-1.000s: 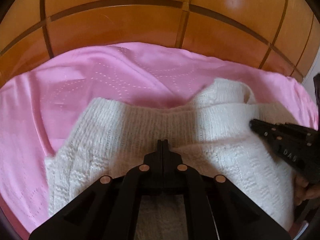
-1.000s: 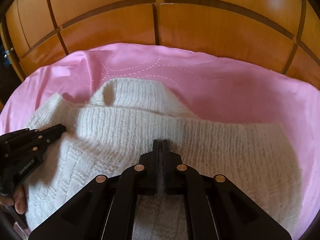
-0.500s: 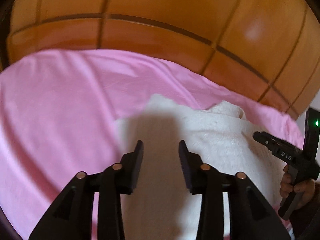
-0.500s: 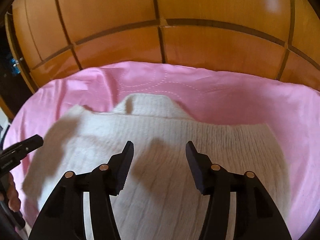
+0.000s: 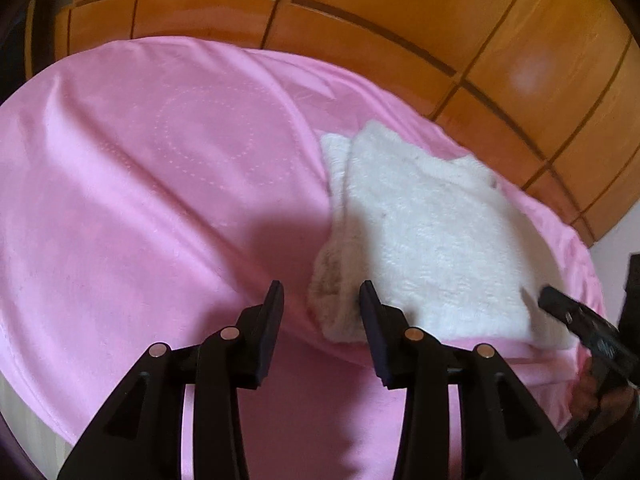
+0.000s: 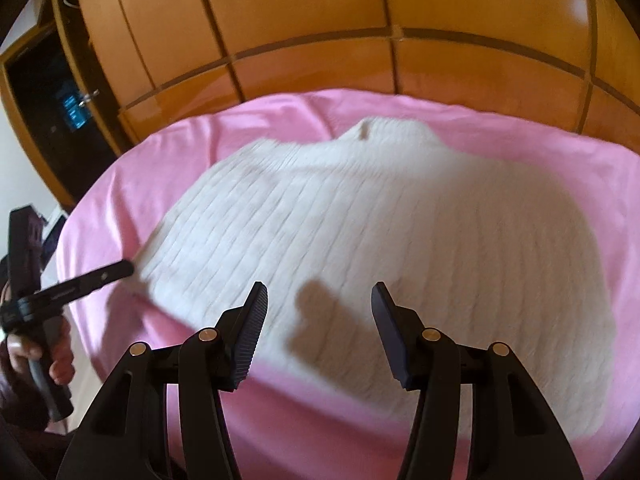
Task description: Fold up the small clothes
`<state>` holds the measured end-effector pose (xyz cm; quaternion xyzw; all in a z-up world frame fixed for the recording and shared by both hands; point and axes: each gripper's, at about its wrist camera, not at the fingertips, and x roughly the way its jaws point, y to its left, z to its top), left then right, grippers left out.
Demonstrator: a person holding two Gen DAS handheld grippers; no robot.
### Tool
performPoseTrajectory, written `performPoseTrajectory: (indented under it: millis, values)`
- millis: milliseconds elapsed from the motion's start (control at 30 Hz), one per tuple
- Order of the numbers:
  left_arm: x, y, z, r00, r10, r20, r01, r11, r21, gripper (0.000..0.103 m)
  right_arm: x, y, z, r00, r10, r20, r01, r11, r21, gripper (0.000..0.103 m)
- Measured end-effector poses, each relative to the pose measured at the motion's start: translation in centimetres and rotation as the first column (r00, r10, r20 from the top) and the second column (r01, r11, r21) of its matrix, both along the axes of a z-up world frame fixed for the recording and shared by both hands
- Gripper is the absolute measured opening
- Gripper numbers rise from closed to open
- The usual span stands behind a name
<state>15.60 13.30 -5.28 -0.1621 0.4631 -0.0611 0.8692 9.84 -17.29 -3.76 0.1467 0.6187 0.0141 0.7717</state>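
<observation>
Letting go is the big change: a second ago both sets of jaws were pinched shut down on the white knitted sweater (image 6: 384, 240), and now you have pulled both hands back. It lies folded on the pink bed cover (image 5: 160, 200), so this fold looks finished. Your left gripper (image 5: 321, 304) has just been opening, nothing between its spread jaws; your right gripper (image 6: 319, 304) is spread and empty too. No writing is legible now.
</observation>
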Motion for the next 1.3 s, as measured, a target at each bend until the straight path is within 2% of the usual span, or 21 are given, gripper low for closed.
performPoseTrajectory:
  millis: [133, 233, 267, 333, 400, 533, 633, 733, 800, 867, 900, 933, 1033, 1167, 1300]
  values:
    - [0.7, -0.5, -0.5, 0.999, 0.028, -0.023, -0.027, 0.999, 0.045, 0.04, -1.0, 0.9, -0.9, 0.999, 0.015, -0.048, -0.015, 1.0, -0.014, 0.053]
    - [0.2, -1.0, 0.9, 0.997, 0.07, 0.031, -0.073, 0.991, 0.112, 0.037, -1.9, 0.7, -2.1, 0.995, 0.012, -0.095, -0.017, 0.999, -0.05, 0.053]
    - [-0.2, -1.1, 1.5, 0.997, 0.061, 0.055, -0.067, 0.992, 0.108, 0.037, -2.3, 0.6, -2.3, 0.995, 0.005, -0.102, -0.01, 0.999, -0.04, 0.053]
    - [-0.8, -1.7, 2.7, 0.995, 0.024, 0.093, -0.031, 0.997, 0.07, 0.037, -2.7, 1.0, -2.5, 0.996, 0.02, -0.091, -0.025, 0.998, -0.052, 0.053]
    - [-1.2, -3.3, 3.5, 0.992, -0.047, 0.119, 0.044, 0.999, 0.031, 0.037, -2.9, 1.5, -2.6, 0.995, 0.035, -0.091, -0.041, 0.997, -0.072, 0.054]
    - [-0.9, -8.1, 3.7, 0.969, -0.208, 0.133, 0.205, 0.978, 0.035, 0.037, -2.8, 1.6, -2.5, 0.995, 0.049, -0.087, -0.056, 0.995, -0.08, 0.056]
    - [-0.1, -11.0, 2.7, 0.955, -0.277, 0.103, 0.274, 0.961, 0.041, 0.037, -3.0, 0.4, -1.4, 0.997, 0.011, -0.074, -0.013, 1.0, -0.023, 0.056]
    - [0.2, -12.9, 0.7, 0.951, -0.306, 0.041, 0.303, 0.95, 0.077, 0.037, -3.7, -1.4, 0.4, 0.998, -0.041, -0.039, 0.039, 0.998, -0.04, 0.056]
    - [0.3, -13.3, -0.6, 0.949, -0.314, -0.005, 0.313, 0.945, 0.094, 0.037, -4.5, -2.8, 0.2, 0.995, -0.074, -0.068, 0.07, 0.996, -0.063, 0.056]
    - [-0.3, -13.4, -1.4, 0.947, -0.321, 0.002, 0.319, 0.941, 0.116, 0.038, -6.1, -4.5, -1.3, 0.984, -0.118, -0.133, 0.104, 0.989, -0.108, 0.056]
    - [-0.3, -13.5, -1.5, 0.945, -0.327, 0.007, 0.324, 0.938, 0.126, 0.039, -6.8, -5.1, -1.9, 0.981, -0.133, -0.139, 0.121, 0.989, -0.086, 0.055]
    - [-0.4, -13.4, -1.5, 0.945, -0.327, 0.007, 0.324, 0.938, 0.125, 0.039, -7.5, -5.5, -2.2, 0.986, -0.137, -0.098, 0.131, 0.99, -0.061, 0.055]
    - [-0.2, -13.3, -1.1, 0.953, -0.304, 0.003, 0.302, 0.947, 0.106, 0.04, -7.4, -5.3, -2.3, 0.985, -0.148, -0.085, 0.142, 0.987, -0.07, 0.055]
    - [-0.9, -13.2, 1.3, 0.964, -0.264, 0.036, 0.256, 0.955, 0.149, 0.043, -7.3, -5.3, -1.8, 0.985, -0.147, -0.091, 0.142, 0.988, -0.062, 0.056]
    - [-0.9, -12.2, 3.7, 0.976, -0.204, 0.076, 0.19, 0.967, 0.168, 0.052, -6.8, -6.9, 0.3, 0.975, -0.213, -0.057, 0.212, 0.977, -0.019, 0.056]
